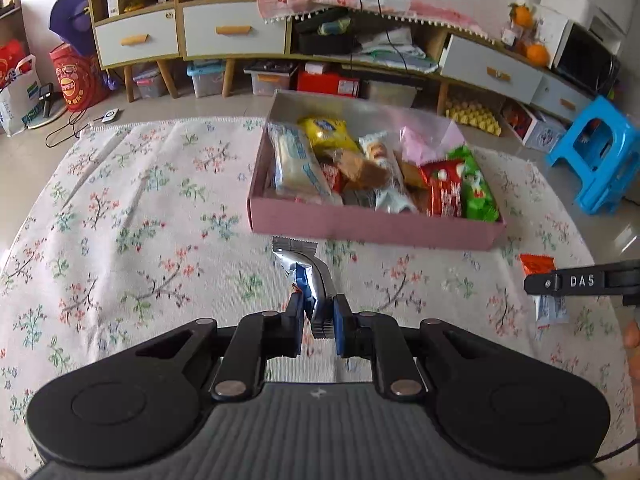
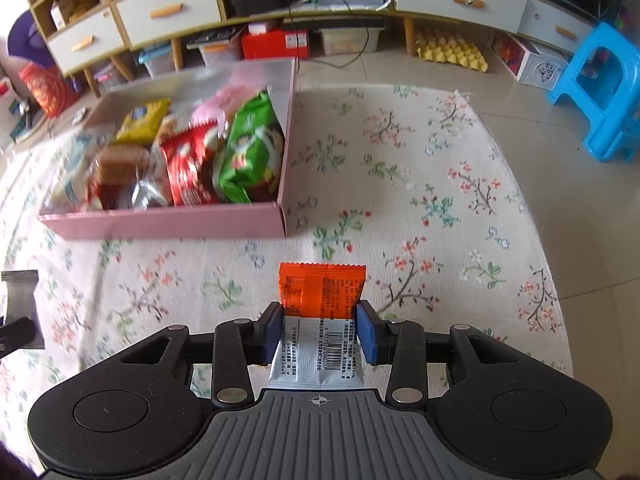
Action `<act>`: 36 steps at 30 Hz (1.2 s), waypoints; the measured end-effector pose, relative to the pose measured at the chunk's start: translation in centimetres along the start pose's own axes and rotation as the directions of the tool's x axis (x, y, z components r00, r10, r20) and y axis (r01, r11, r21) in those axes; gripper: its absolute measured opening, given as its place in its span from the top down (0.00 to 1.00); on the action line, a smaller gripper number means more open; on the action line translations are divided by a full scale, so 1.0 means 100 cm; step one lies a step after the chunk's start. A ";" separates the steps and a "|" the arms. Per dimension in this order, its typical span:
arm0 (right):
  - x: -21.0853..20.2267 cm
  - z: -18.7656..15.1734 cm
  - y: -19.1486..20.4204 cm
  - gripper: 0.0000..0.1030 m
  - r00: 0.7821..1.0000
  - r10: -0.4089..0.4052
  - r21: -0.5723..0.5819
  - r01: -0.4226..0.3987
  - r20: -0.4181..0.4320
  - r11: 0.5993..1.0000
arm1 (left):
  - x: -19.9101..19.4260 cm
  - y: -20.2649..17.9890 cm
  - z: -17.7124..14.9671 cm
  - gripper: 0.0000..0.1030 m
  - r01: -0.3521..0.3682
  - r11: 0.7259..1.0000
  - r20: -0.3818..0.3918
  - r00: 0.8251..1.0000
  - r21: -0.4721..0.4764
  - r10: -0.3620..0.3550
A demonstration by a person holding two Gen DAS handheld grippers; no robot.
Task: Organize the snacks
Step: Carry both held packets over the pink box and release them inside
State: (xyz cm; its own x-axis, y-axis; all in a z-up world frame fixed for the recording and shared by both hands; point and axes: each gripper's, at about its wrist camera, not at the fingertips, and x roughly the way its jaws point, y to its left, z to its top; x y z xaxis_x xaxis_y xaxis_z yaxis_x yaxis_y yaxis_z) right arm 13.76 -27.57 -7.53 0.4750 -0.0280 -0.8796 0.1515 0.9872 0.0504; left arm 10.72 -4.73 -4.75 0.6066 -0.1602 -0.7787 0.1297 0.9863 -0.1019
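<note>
Most snacks already lay in the pink box (image 1: 372, 226). The left gripper (image 1: 316, 312) pinched a silver-blue packet (image 1: 308, 276), the right gripper (image 2: 320, 330) an orange-and-white packet (image 2: 320, 300), both near it, seemingly last.

The left gripper (image 1: 318, 312) points forward and slightly down, its two blue-padded fingers (image 1: 342, 320) drawn close together and pinching a silver packet (image 1: 310, 276) edge-on between the pads. The right gripper (image 2: 320, 326) is level and faces forward too, its fingers (image 2: 366, 336) set wider, clamped on the sides of an orange packet (image 2: 320, 312) held flat. Seen from the left wrist view, the right gripper's finger reaches in from the right edge.
</note>
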 end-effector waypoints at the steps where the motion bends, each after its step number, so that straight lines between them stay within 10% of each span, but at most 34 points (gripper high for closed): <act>1: -0.002 0.002 0.000 0.64 1.000 0.008 0.008 -0.008 0.008 1.000 | 0.000 0.001 0.003 0.87 0.006 1.000 0.010 1.000 -0.005 -0.006; 15: -0.007 0.035 0.040 0.63 0.989 0.126 0.002 -0.126 0.079 0.992 | 0.014 0.007 0.039 0.87 0.088 0.996 0.065 0.994 -0.016 -0.086; 23: 0.000 0.062 0.060 0.63 0.962 0.211 0.039 -0.221 0.171 0.975 | 0.022 0.008 0.083 0.86 0.228 0.972 0.186 0.959 -0.052 -0.215; 27: -0.001 0.080 0.066 0.31 0.937 0.204 0.115 -0.245 0.284 0.963 | 0.037 0.012 0.091 0.54 0.196 0.977 0.207 0.963 -0.089 -0.174; 36: 0.002 0.071 0.044 0.28 0.951 0.168 0.125 -0.205 0.259 0.971 | 0.040 0.031 0.078 0.58 0.132 0.985 0.136 0.984 -0.111 -0.117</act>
State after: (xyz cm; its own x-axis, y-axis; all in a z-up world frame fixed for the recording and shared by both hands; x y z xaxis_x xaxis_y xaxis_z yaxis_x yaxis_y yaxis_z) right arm 20.69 -24.40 -4.14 0.7021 0.0980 -0.7053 0.1578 0.9444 0.2883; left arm 19.60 -2.65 -3.34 0.6881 -0.2780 -0.6703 0.1211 0.9547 -0.2718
